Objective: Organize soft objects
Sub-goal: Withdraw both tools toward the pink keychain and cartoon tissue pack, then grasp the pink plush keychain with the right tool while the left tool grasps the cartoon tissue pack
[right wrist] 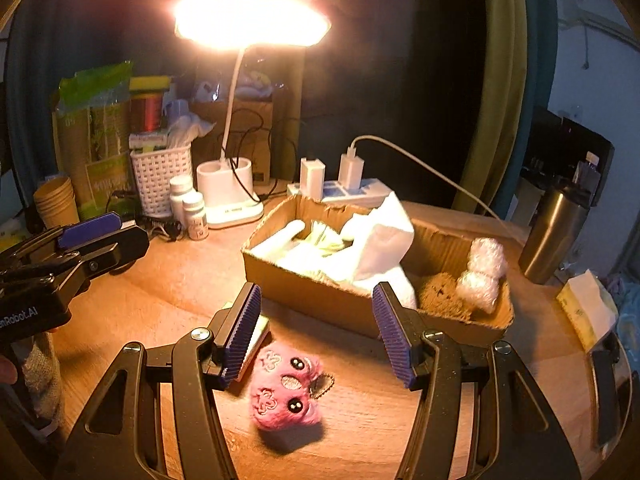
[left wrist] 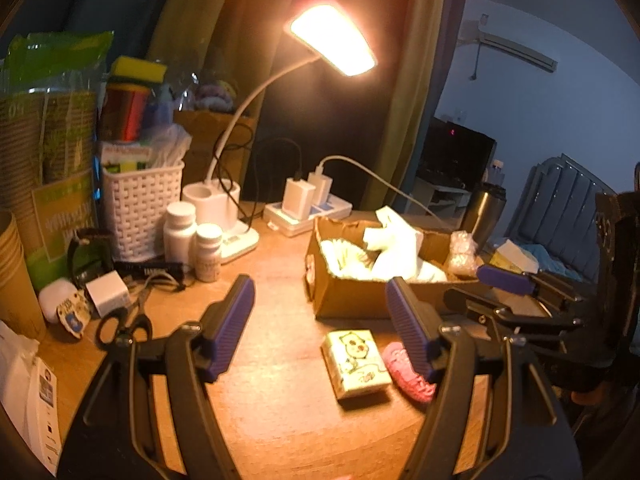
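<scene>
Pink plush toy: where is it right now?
The pink plush toy lies on the desk in front of the cardboard box, beside the tissue pack, below the open right gripper.

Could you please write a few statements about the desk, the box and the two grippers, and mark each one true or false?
1. The pink plush toy lies on the wooden desk, outside the cardboard box. True.
2. The right gripper is shut on the plush toy. False: its fingers are spread apart above the toy and hold nothing.
3. The desk lamp is switched on. True.
4. The cardboard box is empty. False: it holds white soft items, a brown fuzzy one and a white fluffy one.
5. The left gripper holds the tissue pack. False: it is open, and the pack lies on the desk.
</scene>
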Tool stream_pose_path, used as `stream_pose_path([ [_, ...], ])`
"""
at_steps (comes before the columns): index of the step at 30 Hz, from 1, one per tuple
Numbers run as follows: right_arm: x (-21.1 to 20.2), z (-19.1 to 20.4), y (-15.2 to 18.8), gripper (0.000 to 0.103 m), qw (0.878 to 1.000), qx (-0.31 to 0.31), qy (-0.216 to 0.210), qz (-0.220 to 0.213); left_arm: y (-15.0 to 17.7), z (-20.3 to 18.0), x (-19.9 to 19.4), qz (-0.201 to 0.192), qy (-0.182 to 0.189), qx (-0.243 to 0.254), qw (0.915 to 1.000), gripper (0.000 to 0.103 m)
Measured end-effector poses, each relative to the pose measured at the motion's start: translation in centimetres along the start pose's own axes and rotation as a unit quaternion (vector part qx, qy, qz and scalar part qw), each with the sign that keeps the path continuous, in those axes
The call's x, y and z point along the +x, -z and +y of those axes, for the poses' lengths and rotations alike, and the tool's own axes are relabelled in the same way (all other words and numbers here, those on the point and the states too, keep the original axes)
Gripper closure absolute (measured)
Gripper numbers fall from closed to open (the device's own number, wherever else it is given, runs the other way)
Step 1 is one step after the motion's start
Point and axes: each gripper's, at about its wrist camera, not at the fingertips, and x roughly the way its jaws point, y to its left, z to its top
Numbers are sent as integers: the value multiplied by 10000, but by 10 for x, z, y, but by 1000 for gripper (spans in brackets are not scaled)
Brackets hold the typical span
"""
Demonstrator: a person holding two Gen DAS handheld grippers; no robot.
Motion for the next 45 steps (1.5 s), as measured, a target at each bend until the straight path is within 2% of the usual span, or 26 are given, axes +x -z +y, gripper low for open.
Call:
stream_pose_path([
  [9, 22, 8, 17, 42, 9992, 10, -137, 366, 16, 2, 21, 495, -128, -34, 9987, 33],
  [15, 38, 12, 27, 42, 9972, -15, -282, 688, 27, 2, 42, 1062, -233, -61, 9941, 33],
  [27, 59, 6, 46, 42, 9914, 66, -464, 1224, 38, -21, 64, 1525, -161, 152, 9881, 33],
  [29, 62, 4, 49, 45, 9901, 82, -502, 1312, 39, -25, 67, 1579, -168, 188, 9871, 33],
  [33, 62, -3, 52, 56, 9895, 128, -528, 1336, 40, -36, 75, 1689, -166, 310, 9850, 33],
  [39, 58, -19, 54, 57, 9897, 194, -550, 1307, 40, -49, 85, 1792, -141, 401, 9829, 33],
  [45, 49, -46, 54, 58, 9906, 383, -426, 1243, 45, -57, 101, 2040, -310, 475, 9773, 33],
])
